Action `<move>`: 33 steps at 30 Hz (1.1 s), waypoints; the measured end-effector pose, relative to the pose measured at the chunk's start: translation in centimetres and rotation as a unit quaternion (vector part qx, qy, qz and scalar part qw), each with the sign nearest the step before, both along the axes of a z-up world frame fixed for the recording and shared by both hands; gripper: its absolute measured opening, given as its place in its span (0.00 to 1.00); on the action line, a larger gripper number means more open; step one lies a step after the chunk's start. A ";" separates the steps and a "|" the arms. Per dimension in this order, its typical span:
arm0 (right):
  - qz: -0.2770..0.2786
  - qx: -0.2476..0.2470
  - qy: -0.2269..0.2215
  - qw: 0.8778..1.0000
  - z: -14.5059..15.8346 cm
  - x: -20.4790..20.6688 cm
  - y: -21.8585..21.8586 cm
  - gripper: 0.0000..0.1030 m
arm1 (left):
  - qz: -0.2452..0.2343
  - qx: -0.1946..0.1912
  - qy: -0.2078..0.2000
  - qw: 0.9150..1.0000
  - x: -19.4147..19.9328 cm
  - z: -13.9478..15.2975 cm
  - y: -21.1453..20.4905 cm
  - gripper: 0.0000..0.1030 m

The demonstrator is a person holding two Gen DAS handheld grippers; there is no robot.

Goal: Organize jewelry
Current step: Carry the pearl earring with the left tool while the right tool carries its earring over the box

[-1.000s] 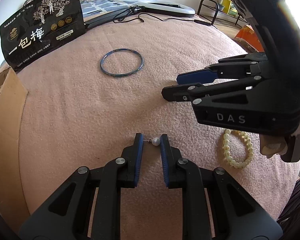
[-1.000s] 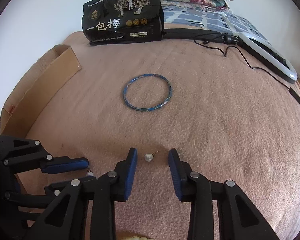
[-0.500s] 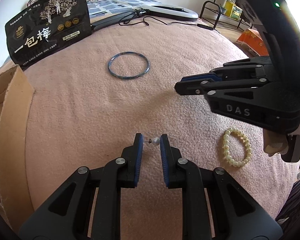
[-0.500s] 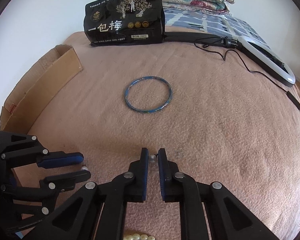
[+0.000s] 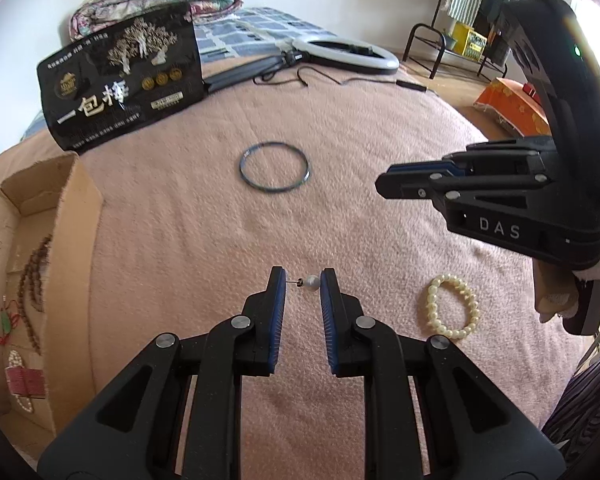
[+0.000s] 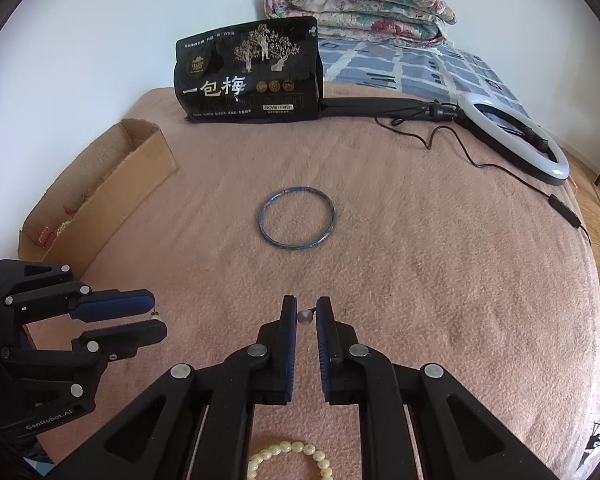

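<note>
Left wrist view: left gripper [image 5: 303, 280] clamped on a pearl stud earring [image 5: 310, 281], pearl against the right finger, pin tip against the left, lower centre of frame. Right wrist view: right gripper [image 6: 306, 314] pinching a second pearl earring [image 6: 305, 316] between nearly closed fingers, low centre. Blue bangle [image 6: 297, 222] flat on the pink blanket [image 6: 440, 280] mid-frame. Pearl bracelet [image 5: 453, 306] lower right in left view. Cardboard box [image 5: 32, 264] at left edge, beads inside.
</note>
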State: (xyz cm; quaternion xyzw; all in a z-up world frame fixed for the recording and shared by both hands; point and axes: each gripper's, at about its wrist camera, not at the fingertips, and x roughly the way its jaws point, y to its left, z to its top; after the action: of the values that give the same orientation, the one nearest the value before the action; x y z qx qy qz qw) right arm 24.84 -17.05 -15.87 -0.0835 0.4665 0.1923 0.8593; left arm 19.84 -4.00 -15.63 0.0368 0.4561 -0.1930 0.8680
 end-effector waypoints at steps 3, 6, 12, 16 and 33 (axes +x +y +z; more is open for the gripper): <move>0.001 0.001 -0.006 1.000 0.8 -0.4 0.2 0.07 | 0.005 -0.003 -0.010 1.000 -0.2 1.1 0.4 0.16; 0.001 0.003 -0.014 1.000 1.7 -1.0 0.4 0.07 | 0.009 -0.006 -0.021 1.000 -0.5 2.1 0.7 0.16; 0.002 0.010 -0.023 1.000 3.1 -2.1 0.7 0.07 | 0.016 -0.009 -0.041 0.999 -1.1 3.8 1.2 0.16; 0.002 0.015 -0.028 1.000 4.0 -2.6 0.9 0.07 | 0.021 -0.012 -0.056 0.998 -1.7 5.1 1.8 0.16; 0.020 0.032 -0.044 0.998 6.4 -3.5 4.5 0.07 | 0.065 -0.019 -0.094 0.993 -2.8 8.5 6.9 0.16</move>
State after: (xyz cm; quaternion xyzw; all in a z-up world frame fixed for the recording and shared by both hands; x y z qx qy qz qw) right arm 21.32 -12.51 -9.51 -0.0741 0.4201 0.2203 0.8772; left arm 17.02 2.92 -7.18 0.0083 0.3703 -0.1403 0.9182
